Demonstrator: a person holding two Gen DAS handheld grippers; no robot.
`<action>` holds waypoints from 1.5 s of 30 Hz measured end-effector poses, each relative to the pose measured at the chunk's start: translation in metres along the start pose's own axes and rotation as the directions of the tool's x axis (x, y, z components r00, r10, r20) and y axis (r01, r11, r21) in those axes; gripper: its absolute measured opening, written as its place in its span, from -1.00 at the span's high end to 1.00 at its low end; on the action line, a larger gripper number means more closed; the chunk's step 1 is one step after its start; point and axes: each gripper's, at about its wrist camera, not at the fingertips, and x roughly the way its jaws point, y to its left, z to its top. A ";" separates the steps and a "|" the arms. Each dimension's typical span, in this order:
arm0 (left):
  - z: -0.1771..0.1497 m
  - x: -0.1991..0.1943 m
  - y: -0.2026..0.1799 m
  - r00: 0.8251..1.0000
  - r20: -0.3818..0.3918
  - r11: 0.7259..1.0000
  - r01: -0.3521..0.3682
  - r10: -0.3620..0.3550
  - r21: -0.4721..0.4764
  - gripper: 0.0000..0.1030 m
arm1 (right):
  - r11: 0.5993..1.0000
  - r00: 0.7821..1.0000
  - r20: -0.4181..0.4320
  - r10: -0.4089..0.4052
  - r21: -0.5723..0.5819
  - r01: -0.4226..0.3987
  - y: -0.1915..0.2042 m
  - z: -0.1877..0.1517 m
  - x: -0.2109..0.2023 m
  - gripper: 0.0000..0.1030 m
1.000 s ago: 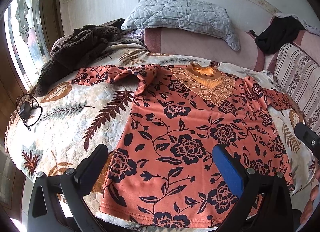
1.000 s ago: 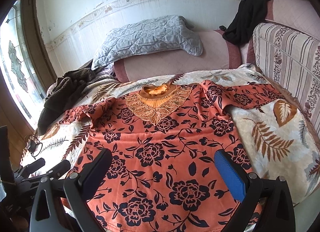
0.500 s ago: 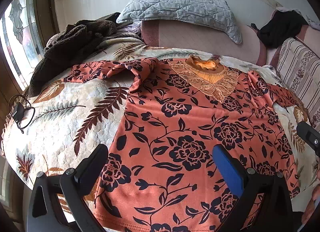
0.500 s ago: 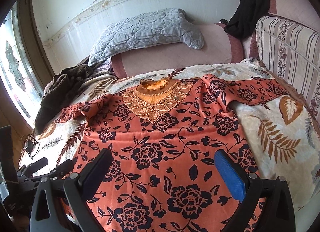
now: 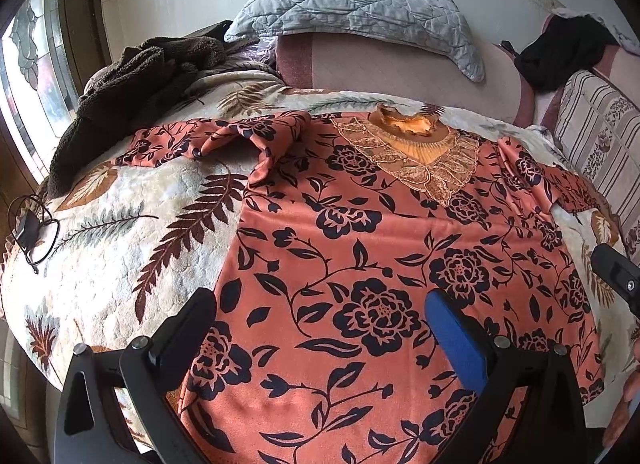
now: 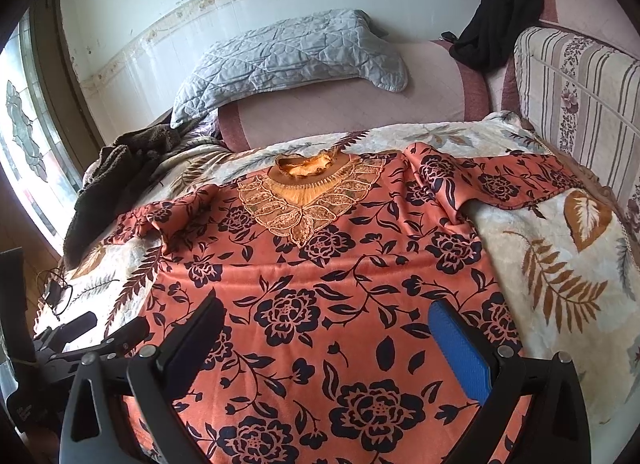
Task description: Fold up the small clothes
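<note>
My left gripper has its fingers spread wide with nothing between them, the black finger over the left edge of the blouse and the blue-padded one over its middle. My right gripper is likewise released and empty, both fingers hanging above the near half of the same garment; whether either tool touches the cloth I cannot tell.

The blouse is what I am working on: orange fabric with dark flowers and vines, spread front-up on the blanket, hem toward me and neck at the far side. A lace collar in gold and tan sits around the neck opening. The left sleeve lies bunched and partly folded over itself, reaching out to the left. The right sleeve stretches out to the right, fairly flat, with a crease where it joins the body.

The blanket under it is cream with brown fern and leaf prints. On its far left lies a heap of dark brown fleece, and near the left edge a small black device with a looped cable. Beyond the blanket, a grey quilted pillow rests against the wall on a pink cushion. At the far right, a black garment is draped over a striped sofa arm.
</note>
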 end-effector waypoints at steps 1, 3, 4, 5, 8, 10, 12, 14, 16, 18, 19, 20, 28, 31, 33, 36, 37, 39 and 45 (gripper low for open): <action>0.000 0.001 0.000 1.000 -0.001 1.000 0.002 -0.002 0.000 -1.00 | 1.000 1.000 0.000 -0.001 -0.001 0.001 0.000 0.000 0.001 -1.00; 0.001 0.002 -0.001 1.000 0.000 1.000 0.001 -0.001 0.003 -1.00 | 1.000 1.000 0.001 -0.003 -0.004 0.003 0.000 0.001 0.002 -1.00; 0.001 0.002 -0.001 1.000 0.001 1.000 0.001 -0.001 0.005 -1.00 | 1.000 1.000 0.003 -0.004 -0.004 0.004 0.000 0.002 0.002 -1.00; 0.002 0.003 -0.001 1.000 0.000 1.000 0.003 -0.003 0.004 -1.00 | 1.000 1.000 0.005 -0.004 -0.004 0.004 0.000 0.003 0.003 -1.00; 0.004 0.004 -0.002 1.000 0.004 1.000 0.004 -0.004 0.004 -1.00 | 1.000 1.000 0.008 -0.006 -0.004 0.006 -0.001 0.006 0.004 -1.00; 0.006 0.006 -0.001 1.000 0.005 1.000 0.008 -0.008 0.004 -1.00 | 1.000 1.000 0.012 -0.007 -0.007 0.007 -0.004 0.008 0.004 -1.00; 0.008 0.010 0.002 1.000 0.006 1.000 0.017 -0.017 0.002 -1.00 | 1.000 1.000 0.015 0.013 0.014 -0.013 -0.013 0.012 0.005 -1.00; 0.009 0.016 0.010 1.000 0.011 1.000 0.022 -0.022 -0.012 -1.00 | 0.997 0.999 0.013 0.041 0.071 -0.042 -0.035 0.017 0.007 -1.00; 0.010 0.027 0.018 1.000 0.006 1.000 0.018 -0.018 -0.021 -1.00 | 0.981 0.997 0.021 0.076 0.179 -0.079 -0.072 0.024 0.010 -1.00; 0.013 0.040 0.027 1.000 0.001 1.000 0.004 -0.004 -0.026 -1.00 | 0.941 0.994 0.055 0.091 0.321 -0.104 -0.124 0.031 0.015 -0.99; 0.014 0.046 0.031 1.000 0.004 1.000 -0.006 0.006 -0.030 -1.00 | 0.912 0.994 0.069 0.086 0.396 -0.106 -0.153 0.034 0.019 -0.99; 0.015 0.052 0.036 1.000 0.003 0.999 -0.016 0.016 -0.038 -1.00 | 0.876 0.994 0.076 0.081 0.470 -0.107 -0.183 0.036 0.025 -0.97; 0.016 0.099 0.049 0.999 -0.036 0.996 -0.031 0.029 -0.080 -1.00 | 0.524 0.998 0.045 0.034 0.850 -0.056 -0.372 0.050 0.122 -0.24; 0.018 0.100 0.041 0.999 -0.007 0.998 -0.041 0.041 -0.052 -1.00 | 0.518 0.998 0.069 -0.001 0.853 -0.058 -0.399 0.072 0.148 -0.24; 0.020 0.100 0.035 0.999 0.005 0.998 -0.052 0.052 -0.021 -1.00 | 0.510 0.998 0.027 -0.049 0.860 0.002 -0.413 0.081 0.164 -0.27; 0.020 0.100 0.033 0.999 0.008 0.999 -0.041 0.041 -0.007 -1.00 | 0.517 0.994 0.018 -0.104 0.855 0.039 -0.424 0.090 0.179 -0.30; 0.020 0.100 0.033 0.999 0.005 0.999 -0.040 0.040 -0.007 -1.00 | 0.545 0.994 -0.002 -0.113 0.836 0.063 -0.423 0.098 0.184 -0.30; 0.021 0.101 0.036 0.999 0.003 0.999 -0.037 0.037 -0.020 -1.00 | 0.599 0.984 -0.112 -0.138 0.782 0.173 -0.421 0.115 0.198 0.83; 0.027 0.093 0.053 0.999 0.031 0.994 -0.033 0.036 -0.106 -1.00 | 0.873 0.974 0.034 -0.223 0.452 0.184 -0.302 0.199 0.151 0.91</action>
